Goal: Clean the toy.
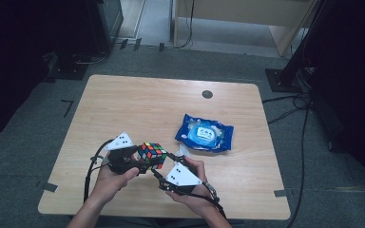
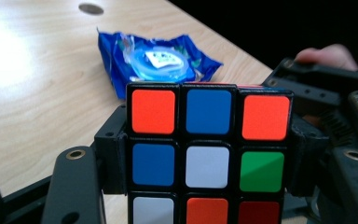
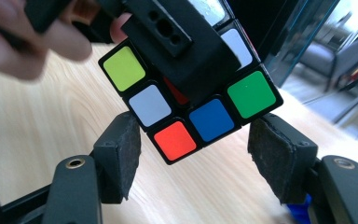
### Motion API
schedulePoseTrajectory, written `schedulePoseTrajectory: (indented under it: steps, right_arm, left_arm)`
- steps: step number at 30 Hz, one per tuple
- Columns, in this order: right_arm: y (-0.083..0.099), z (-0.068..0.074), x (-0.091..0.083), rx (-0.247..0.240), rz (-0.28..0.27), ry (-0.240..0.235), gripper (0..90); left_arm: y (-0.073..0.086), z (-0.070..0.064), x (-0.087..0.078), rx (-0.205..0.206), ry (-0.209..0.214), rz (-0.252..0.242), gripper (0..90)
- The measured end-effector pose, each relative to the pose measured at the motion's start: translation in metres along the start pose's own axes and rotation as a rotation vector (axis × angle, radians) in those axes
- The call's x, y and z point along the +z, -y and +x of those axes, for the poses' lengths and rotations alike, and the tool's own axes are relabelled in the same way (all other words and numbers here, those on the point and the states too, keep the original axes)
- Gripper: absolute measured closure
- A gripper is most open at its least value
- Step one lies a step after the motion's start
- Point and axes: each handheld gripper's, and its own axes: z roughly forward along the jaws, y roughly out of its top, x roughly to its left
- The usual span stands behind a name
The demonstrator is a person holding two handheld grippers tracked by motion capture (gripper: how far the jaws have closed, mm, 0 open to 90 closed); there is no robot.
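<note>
A scrambled Rubik's cube (image 1: 152,154) is held just above the wooden table (image 1: 138,99) near its front edge. My left gripper (image 1: 142,160) is shut on it; in the left gripper view its jaws press on both sides of the cube (image 2: 207,149). My right gripper (image 1: 165,162) comes in from the right and is open. In the right gripper view its two pads (image 3: 121,154) flank the cube's lower corner (image 3: 209,119) with gaps on each side. One black jaw of the left gripper lies across that face of the cube.
A blue plastic packet (image 1: 204,133) lies flat on the table just beyond and to the right of the cube. A small dark round disc (image 1: 207,94) sits near the far edge. Cables trail on the floor at the right.
</note>
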Motion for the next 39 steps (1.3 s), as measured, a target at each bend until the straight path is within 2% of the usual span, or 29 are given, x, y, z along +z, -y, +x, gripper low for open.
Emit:
schedulePoseTrajectory:
  steps: [3,5,8,11,12,14,16,17,18,19,20,21,22,23,26,29,35,39]
  right_arm:
    - [0.002,0.001,-0.001,-0.089,0.017,0.012,35.6]
    - [0.002,0.001,-0.001,-0.120,0.023,0.015,35.6]
    - [0.002,-0.001,-0.003,-0.107,0.007,0.002,37.2]
    - [0.002,-0.010,-0.008,-0.061,0.003,-0.029,37.4]
    - [0.004,-0.015,-0.009,-0.028,0.009,-0.043,38.6]
    - [0.010,-0.030,-0.011,0.091,0.028,-0.070,41.2]
    - [0.021,-0.048,-0.010,0.263,0.088,-0.071,42.1]
    - [0.030,-0.058,-0.008,0.364,0.144,-0.047,42.1]
    - [0.035,-0.064,-0.006,0.422,0.166,-0.039,42.1]
    - [0.043,-0.070,-0.005,0.496,0.188,-0.055,42.3]
    - [0.049,-0.074,-0.004,0.545,0.212,-0.054,43.8]
    - [0.053,-0.076,-0.002,0.562,0.255,-0.037,45.1]
    - [0.057,-0.077,0.001,0.562,0.307,-0.020,45.1]
    - [0.060,-0.077,0.002,0.555,0.336,-0.016,46.3]
    - [0.066,-0.075,0.004,0.470,0.368,-0.008,50.8]
    - [0.069,-0.075,0.005,0.467,0.371,-0.020,55.2]
    - [0.074,-0.074,0.006,0.442,0.401,-0.003,65.2]
    - [0.077,-0.073,0.008,0.437,0.415,-0.015,79.8]
  left_arm:
    - [0.001,0.000,0.003,0.006,0.009,0.031,33.9]
    - [0.002,0.000,0.003,0.016,0.009,0.025,34.0]
    - [0.001,-0.001,0.000,0.025,-0.002,0.000,34.2]
    - [0.001,0.003,-0.006,0.018,-0.036,-0.040,34.2]
    - [0.001,0.006,-0.009,0.014,-0.041,-0.064,34.2]
    - [0.002,0.009,-0.015,0.019,-0.054,-0.096,34.2]
    - [0.003,0.011,-0.016,0.035,-0.073,-0.109,34.2]
    - [0.004,0.012,-0.016,0.040,-0.078,-0.108,34.2]
    - [0.005,0.012,-0.016,0.044,-0.083,-0.106,34.2]
    - [0.006,0.013,-0.014,0.050,-0.093,-0.102,34.2]
    - [0.007,0.013,-0.013,0.050,-0.096,-0.095,34.2]
    - [0.008,0.014,-0.012,0.050,-0.095,-0.092,34.2]
    - [0.009,0.015,-0.011,0.049,-0.094,-0.090,34.2]
    - [0.009,0.015,-0.010,0.048,-0.097,-0.089,34.2]
    - [0.011,0.018,-0.008,0.053,-0.105,-0.084,34.2]
    - [0.014,0.020,-0.007,0.058,-0.107,-0.083,34.2]
    - [0.015,0.020,-0.006,0.060,-0.115,-0.082,34.2]
    - [0.015,0.019,-0.005,0.065,-0.117,-0.081,34.2]
